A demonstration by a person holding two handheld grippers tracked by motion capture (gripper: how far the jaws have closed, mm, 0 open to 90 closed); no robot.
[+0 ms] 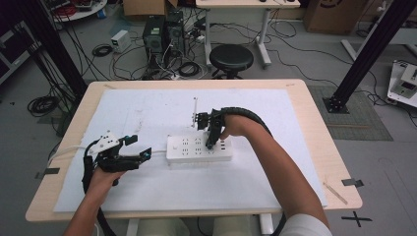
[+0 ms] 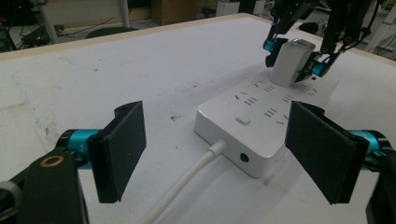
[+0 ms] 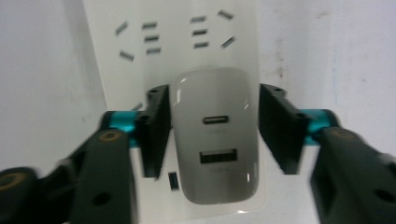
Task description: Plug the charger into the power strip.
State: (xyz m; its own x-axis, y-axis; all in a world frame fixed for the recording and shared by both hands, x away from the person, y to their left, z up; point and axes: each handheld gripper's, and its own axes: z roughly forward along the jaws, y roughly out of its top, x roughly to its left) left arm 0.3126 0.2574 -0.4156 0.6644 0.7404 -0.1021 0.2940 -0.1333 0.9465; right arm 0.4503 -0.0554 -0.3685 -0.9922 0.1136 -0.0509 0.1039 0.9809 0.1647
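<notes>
Standing upright in a socket of the white plastic power strip [image 1: 199, 149], the small white charger block [image 3: 215, 135] looks plugged in. Right tongs [image 3: 212, 128] are released, pads just beside the charger. Left tongs [image 2: 224, 154] wait open near the strip's cable end. Next, I think, lift the right tongs straight away.

- A light wooden table [image 1: 314, 123] with rounded corners carries a white paper sheet [image 1: 147, 113].
- A grey floor [image 1: 305, 59] lies strewn with black cables [image 1: 42, 104].
- A round black stool [image 1: 231, 58] stands just beyond the table.
- Two dark computer towers [image 1: 163, 33] sit near it.
- Brown cardboard boxes [image 1: 330, 14] stand at the far side.
- A black metal frame post [image 1: 373, 46] slants at right.
</notes>
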